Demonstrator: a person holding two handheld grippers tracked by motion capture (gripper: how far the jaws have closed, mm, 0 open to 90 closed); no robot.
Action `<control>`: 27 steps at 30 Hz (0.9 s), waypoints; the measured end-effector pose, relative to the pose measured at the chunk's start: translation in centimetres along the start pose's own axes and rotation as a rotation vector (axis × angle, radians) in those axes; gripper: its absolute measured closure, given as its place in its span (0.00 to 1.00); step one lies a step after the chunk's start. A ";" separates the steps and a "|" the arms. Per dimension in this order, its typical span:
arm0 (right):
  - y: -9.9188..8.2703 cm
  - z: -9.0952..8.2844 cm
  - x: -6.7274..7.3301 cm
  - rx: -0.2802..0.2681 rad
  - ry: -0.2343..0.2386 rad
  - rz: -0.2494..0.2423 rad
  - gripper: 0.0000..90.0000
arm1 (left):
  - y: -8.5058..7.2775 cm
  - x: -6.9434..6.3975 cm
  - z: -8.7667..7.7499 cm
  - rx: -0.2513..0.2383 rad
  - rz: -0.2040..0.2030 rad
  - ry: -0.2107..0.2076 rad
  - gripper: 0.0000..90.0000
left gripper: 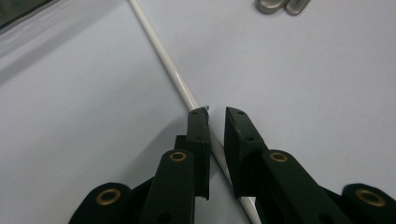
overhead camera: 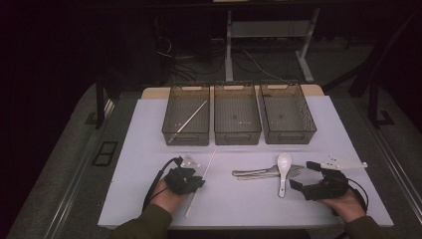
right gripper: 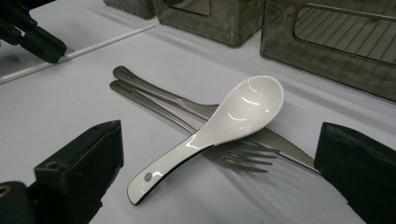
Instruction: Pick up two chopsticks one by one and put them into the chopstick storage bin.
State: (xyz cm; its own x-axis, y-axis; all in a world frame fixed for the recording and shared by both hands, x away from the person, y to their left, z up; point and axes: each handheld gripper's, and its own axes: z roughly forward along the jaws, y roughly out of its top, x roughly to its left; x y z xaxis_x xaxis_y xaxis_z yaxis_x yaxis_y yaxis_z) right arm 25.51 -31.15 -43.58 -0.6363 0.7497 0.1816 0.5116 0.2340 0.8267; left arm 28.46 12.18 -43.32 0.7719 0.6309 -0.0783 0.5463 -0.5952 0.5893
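Left gripper (overhead camera: 198,182) sits low over the white chopstick (overhead camera: 200,182) on the white table (overhead camera: 239,204), near the front left; in the left gripper view the jaws stand narrow, one each side of the stick (left gripper: 182,88), a thin gap showing at the right jaw, left jaw right against it; stick lies flat on the table surface, not lifted; cannot tell for sure that both pads press. Chopstick runs diagonally from near the front edge up toward the left bin (overhead camera: 185,114); a second chopstick (overhead camera: 188,122) lies slanted inside that bin.

Right gripper (overhead camera: 304,175) rests at the front right, jaws wide apart, nothing between them; in the right gripper view its jaws frame the white ceramic spoon (right gripper: 219,126), which lies across a metal fork (right gripper: 233,156) and a metal knife (right gripper: 196,105); spoon bowl points toward the bins, handle toward the front edge; cutlery pile is at table centre-right, just left of the right gripper.

Three grey mesh bins in a row at the back; middle bin (overhead camera: 237,119) and right bin (overhead camera: 287,117) look bare.
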 end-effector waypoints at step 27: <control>0.0 -0.1 0.0 -0.003 0.001 -0.003 0.01 | -1.4 4.3 -1.7 0.029 -0.021 0.062 0.92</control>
State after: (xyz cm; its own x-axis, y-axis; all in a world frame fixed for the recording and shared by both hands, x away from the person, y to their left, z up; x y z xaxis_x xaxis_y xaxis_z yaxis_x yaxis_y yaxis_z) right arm 25.47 -31.22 -43.52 -0.6386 0.7483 0.1796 0.5077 0.2343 0.8290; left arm 30.42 16.54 -43.17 0.7389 0.6726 -0.0404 0.5724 -0.5950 0.5643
